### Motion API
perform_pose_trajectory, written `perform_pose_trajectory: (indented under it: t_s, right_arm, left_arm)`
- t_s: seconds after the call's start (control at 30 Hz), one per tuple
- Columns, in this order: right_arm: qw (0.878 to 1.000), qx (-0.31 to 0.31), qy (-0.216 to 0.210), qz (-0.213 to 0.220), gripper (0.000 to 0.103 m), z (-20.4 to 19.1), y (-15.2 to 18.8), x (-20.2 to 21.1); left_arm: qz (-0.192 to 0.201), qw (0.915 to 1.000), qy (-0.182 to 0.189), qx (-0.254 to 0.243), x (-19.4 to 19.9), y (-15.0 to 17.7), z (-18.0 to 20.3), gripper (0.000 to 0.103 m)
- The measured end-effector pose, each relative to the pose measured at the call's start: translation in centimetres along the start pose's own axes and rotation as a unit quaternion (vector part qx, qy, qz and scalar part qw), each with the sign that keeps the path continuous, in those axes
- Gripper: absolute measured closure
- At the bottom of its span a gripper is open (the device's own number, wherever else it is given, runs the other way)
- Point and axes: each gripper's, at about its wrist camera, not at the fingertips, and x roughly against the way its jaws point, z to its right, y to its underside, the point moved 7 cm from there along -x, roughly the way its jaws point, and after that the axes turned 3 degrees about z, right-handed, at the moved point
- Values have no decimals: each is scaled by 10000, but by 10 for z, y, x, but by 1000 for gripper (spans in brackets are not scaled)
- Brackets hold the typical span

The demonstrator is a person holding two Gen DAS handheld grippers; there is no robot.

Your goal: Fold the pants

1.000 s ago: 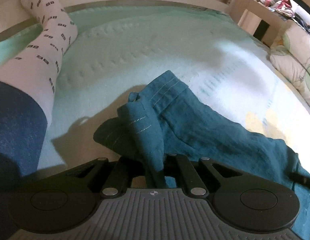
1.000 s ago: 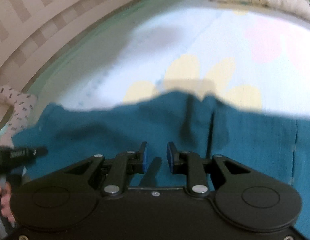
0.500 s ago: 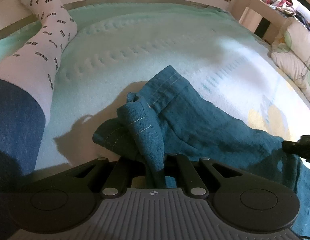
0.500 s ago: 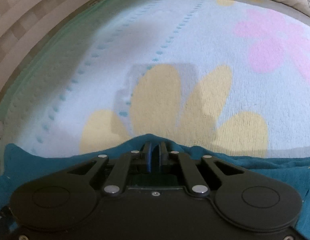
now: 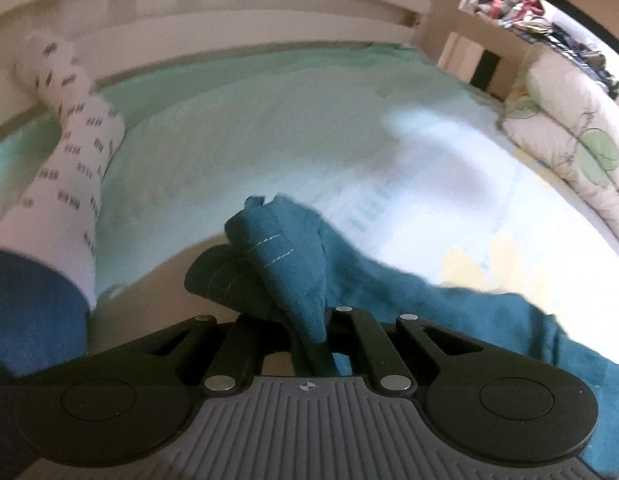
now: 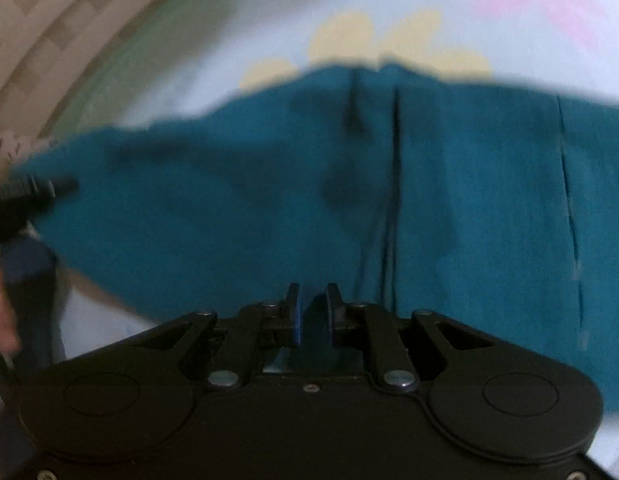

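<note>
Two grippers work teal pants: the left gripper clamps a bunched hem, which may slip while the right gripper opens narrowly, cloth between.

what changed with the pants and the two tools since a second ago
The left tool, clamped on a bunched end of the teal pants, has lifted it slightly. The right tool dipped to the far edge, pinched, and pulled back; it is now opening, with cloth between its pads. The blanket is unchanged.

Right claw off pants edge, opening above mid-cloth; left bunch higher.
</note>
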Motion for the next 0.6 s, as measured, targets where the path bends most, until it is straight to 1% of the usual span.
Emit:
perform_pose_trajectory:
  t_s: [0.03, 0.13, 0.2, 0.27, 0.37, 0.43, 0.5, 0.6]
  right_arm:
    - [10000, -29, -50, 49, 82, 1, 6, 1]
    - [9996, -57, -183, 217, 82, 4, 5, 14]
    - [9988, -173, -243, 387, 80, 11, 1, 27]
    - [9975, -299, -211, 613, 79, 24, -5, 43]
    - [9944, -599, -114, 863, 78, 54, -11, 64]
    - [9917, -836, -3, 974, 78, 76, -13, 74]
    - [9884, -1081, 152, 1055, 78, 101, -13, 83]
    - [9831, -1438, 359, 1077, 78, 134, -9, 94]
  left_arm:
    - [58, 10000, 39, -52, 4, -3, 6, 97]
    - [270, 9991, 172, -293, 20, -14, 30, 98]
    - [449, 9970, 314, -555, 33, -21, 53, 98]
    - [589, 9931, 513, -873, 46, -23, 82, 97]
    - [755, 9831, 933, -1384, 63, -18, 134, 97]
    - [804, 9735, 1253, -1733, 70, -7, 174, 97]
    - [717, 9636, 1619, -2004, 72, 12, 215, 97]
    - [396, 9515, 2037, -2273, 59, 49, 269, 95]
